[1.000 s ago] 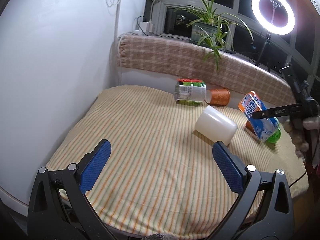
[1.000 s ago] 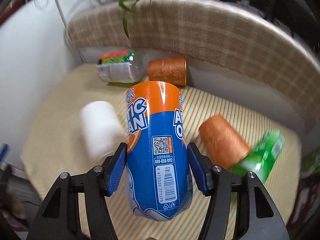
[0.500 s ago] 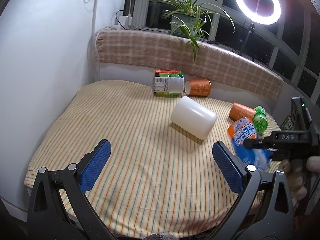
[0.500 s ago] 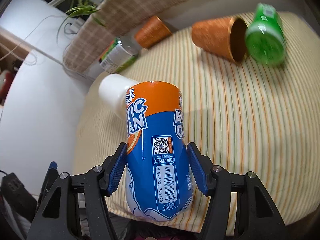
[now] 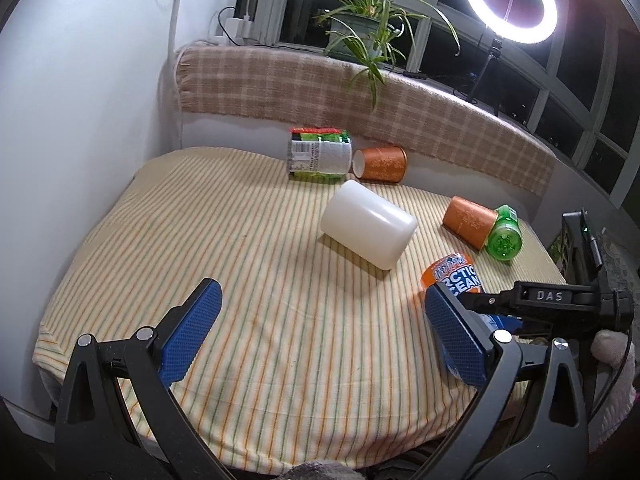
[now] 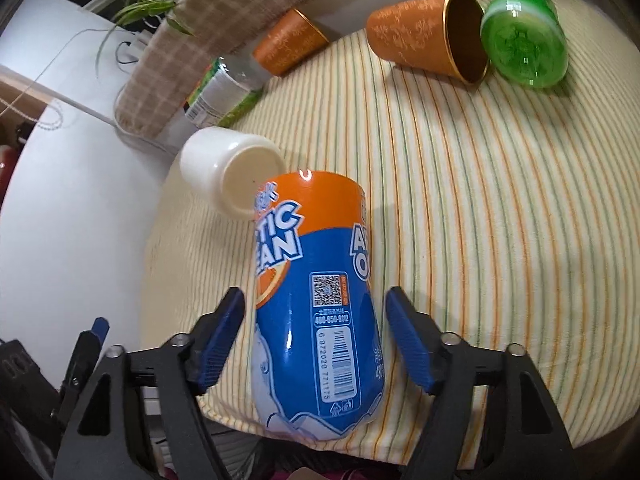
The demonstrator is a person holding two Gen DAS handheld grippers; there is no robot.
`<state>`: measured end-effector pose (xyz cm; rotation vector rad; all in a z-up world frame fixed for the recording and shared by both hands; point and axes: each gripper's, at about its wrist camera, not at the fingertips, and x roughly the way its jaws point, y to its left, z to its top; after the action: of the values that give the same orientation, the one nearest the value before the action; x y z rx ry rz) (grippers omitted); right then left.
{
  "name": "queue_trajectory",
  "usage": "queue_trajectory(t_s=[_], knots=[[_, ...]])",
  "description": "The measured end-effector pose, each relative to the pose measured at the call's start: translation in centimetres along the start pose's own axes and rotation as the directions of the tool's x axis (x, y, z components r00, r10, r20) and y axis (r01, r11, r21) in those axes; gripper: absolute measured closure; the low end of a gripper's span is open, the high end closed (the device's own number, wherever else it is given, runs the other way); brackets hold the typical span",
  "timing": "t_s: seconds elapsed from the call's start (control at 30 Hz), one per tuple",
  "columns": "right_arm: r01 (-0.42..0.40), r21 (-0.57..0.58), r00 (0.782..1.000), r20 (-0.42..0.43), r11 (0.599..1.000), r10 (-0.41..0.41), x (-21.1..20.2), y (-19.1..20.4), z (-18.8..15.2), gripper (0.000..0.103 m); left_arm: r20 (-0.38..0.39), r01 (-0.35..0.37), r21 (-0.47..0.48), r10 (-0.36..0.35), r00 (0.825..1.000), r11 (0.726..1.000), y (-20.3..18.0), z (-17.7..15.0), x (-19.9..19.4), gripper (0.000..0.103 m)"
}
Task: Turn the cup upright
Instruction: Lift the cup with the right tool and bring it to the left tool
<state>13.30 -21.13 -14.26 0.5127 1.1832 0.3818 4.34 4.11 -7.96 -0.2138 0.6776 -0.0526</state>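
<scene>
**Inspector:** Since the blue pads stand off both flanks of the Arctic Ocean cup, I record the right gripper as parted and gripping nothing. A sliver of striped cloth shows on each side between pad and label.

**Assistant:** And the cup's position?

**Inspector:** Between those jaws, near the front edge of the cloth, orange end uppermost. The left wrist view shows it standing roughly upright. I cannot confirm from either view that its base sits flat. My judgement is that the jaws flank it closely so that it can be caught if it tips on the soft surface.

**Assistant:** The left gripper?

**Inspector:** Spread wide and empty, held low over the near edge, well apart from everything. It appears to be waiting in reserve.

**Assistant:** Further out?

**Inspector:** A white cup lies on its side just beyond the standing one, mouth toward the right camera. Farther off, an orange cup lies with its rim against a green bottle. At the back, a second orange cup and a labelled bottle lie together. If those count, several flips are not yet done.
</scene>
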Motion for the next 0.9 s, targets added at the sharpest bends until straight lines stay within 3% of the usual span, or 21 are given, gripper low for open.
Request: queue_trajectory(t_s=[0.17, 0.3, 0.43, 0.6, 0.9], knots=[[0.0, -0.055, 0.999, 0.052, 0.999, 0.003, -2.3, 0.1, -0.1, 0.026, -0.038, 0.065, -0.009, -0.065, 0.997, 0.998, -0.8, 0.3, 0.8, 0.0], [0.031, -0.103, 0.988, 0.155, 0.994, -0.015, -5.4, -0.3, -1.0, 0.026, -0.121, 0.185, -0.055, -0.19, 0.974, 0.981, -1.4, 0.9, 2.5, 0.0], [0.07, -0.087, 0.973, 0.224, 0.994, -0.048, -7.8, -1.7, -2.3, 0.026, -0.213, 0.295, -0.139, -0.319, 0.923, 0.945, -2.4, 1.2, 4.8, 0.007], [0.116, -0.025, 0.958, 0.268, 0.993, -0.105, -10.3, -4.3, -3.9, 0.026, -0.308, 0.396, -0.236, -0.455, 0.836, 0.887, -4.6, 1.3, 8.1, 0.017], [0.121, 0.11, 0.946, 0.29, 0.987, -0.148, -12.2, -8.3, -5.8, 0.026, -0.422, 0.418, -0.38, -0.557, 0.715, 0.825, -6.6, 0.5, 13.4, 0.022]])
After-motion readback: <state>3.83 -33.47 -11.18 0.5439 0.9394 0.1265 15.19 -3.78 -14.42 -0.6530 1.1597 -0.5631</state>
